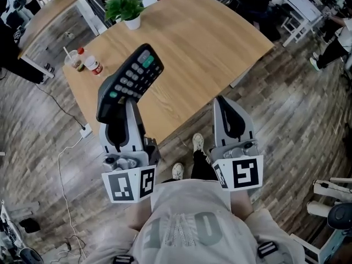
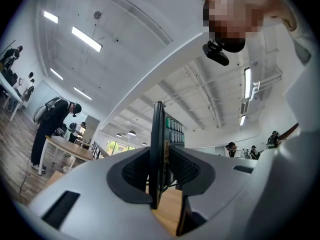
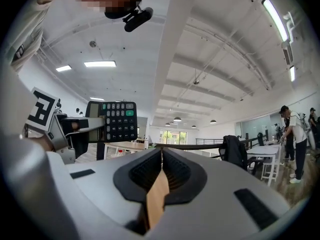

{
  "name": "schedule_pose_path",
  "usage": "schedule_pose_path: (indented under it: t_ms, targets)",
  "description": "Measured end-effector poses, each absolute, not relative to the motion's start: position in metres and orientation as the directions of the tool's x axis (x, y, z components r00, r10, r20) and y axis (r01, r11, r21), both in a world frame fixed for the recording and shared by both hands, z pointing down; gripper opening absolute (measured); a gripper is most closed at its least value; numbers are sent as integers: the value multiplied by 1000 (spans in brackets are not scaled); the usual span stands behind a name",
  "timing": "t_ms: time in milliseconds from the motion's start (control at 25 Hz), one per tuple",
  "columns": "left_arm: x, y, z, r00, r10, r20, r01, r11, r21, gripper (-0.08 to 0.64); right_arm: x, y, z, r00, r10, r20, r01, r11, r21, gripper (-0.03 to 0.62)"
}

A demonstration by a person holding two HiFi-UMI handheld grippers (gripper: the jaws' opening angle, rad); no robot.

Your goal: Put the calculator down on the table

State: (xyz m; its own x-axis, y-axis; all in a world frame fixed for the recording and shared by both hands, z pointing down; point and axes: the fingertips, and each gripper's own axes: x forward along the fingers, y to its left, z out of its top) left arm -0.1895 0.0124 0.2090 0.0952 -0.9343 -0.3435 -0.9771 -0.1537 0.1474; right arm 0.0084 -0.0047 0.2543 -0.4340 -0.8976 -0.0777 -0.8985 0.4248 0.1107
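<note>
A black calculator [image 1: 132,80] with grey keys and one green key hangs tilted over the near left part of the wooden table [image 1: 209,37]. My left gripper [image 1: 124,104] is shut on its lower end. In the left gripper view the calculator [image 2: 159,144] stands edge-on, pinched by both pads. My right gripper [image 1: 230,110] is held over the table's near edge, to the right of the left one, shut with nothing in it. In the right gripper view its pads meet at the tips [image 3: 161,156], and the calculator [image 3: 116,121] shows keys-on at the left.
A potted plant [image 1: 126,9] stands at the table's far left corner. A cup with a straw [image 1: 73,60] and a small bottle [image 1: 91,63] sit at the left edge. A power strip [image 1: 85,130] and cable lie on the floor. My feet [image 1: 197,143] are by the near edge.
</note>
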Motion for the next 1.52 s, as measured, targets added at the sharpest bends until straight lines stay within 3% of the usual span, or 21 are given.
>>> schedule_pose_path:
  t_ms: [640,1520]
  targets:
    - [-103,-181,177,-22,-940,-341,-994,-15,105,118,103,-223,235,-529,-842,-100,-848,523,82,20]
    - [-110,-202,176,-23,-930,-368,-1000,19,13,118,101,-245,234,-541,-821,-181,-840,539,62,21]
